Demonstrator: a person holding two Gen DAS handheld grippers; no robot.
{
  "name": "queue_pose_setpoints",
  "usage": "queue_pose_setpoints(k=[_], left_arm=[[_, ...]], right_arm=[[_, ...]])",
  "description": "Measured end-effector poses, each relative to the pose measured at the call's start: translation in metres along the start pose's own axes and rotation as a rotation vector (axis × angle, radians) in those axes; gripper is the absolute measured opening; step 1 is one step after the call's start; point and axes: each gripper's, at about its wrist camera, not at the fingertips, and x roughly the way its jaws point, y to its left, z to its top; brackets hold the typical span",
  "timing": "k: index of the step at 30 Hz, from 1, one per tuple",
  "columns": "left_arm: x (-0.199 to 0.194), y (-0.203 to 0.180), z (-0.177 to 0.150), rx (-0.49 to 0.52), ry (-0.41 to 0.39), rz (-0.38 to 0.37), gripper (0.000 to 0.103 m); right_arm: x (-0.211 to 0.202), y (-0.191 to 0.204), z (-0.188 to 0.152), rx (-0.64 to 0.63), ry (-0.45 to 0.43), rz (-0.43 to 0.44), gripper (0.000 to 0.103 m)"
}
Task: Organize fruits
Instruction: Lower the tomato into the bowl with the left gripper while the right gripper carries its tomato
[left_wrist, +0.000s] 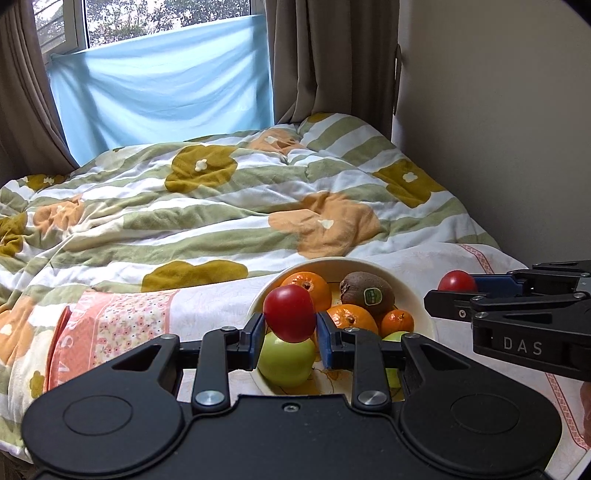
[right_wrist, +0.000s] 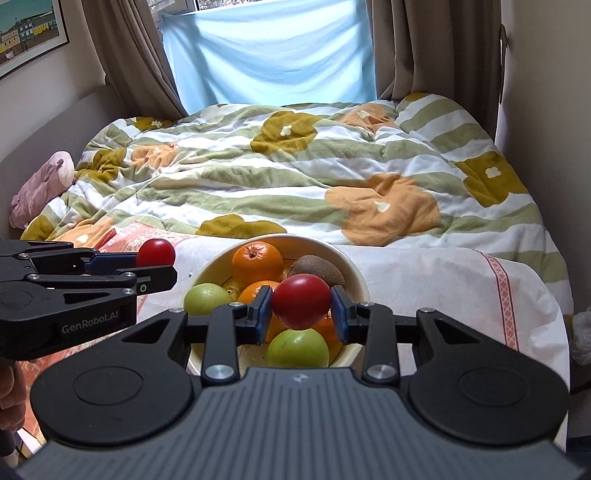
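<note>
Each hand-held gripper — left (left_wrist: 290, 325), right (right_wrist: 301, 308) — clamps a smooth red tomato-like fruit (left_wrist: 290, 314) (right_wrist: 301, 301) above the round cream bowl (left_wrist: 369, 264) of oranges (left_wrist: 308, 286), fuzzy kiwi (left_wrist: 365, 291) and green apples (left_wrist: 286, 360) on the bed's rumpled floral quilt (left_wrist: 184, 206).

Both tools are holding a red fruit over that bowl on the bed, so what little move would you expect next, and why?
Probably carry both red fruits sideways, clear of the bowl, to sort them apart. The left tool grips one red fruit, the right tool another, both lifted above the oranges, kiwi and green fruits.
</note>
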Motion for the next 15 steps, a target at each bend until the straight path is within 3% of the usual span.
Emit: queue_pose_setpoints(k=[9, 15], left_arm=[[0.06, 0.004, 0.009, -0.003, 0.089, 0.031, 0.033], [0.076, 0.006, 0.013, -0.008, 0.114, 0.044, 0.033]], right_arm=[[0.051, -0.018, 0.004, -0.012, 0.078, 0.047, 0.049], [0.064, -0.023, 0.004, -0.011, 0.097, 0.069, 0.049]])
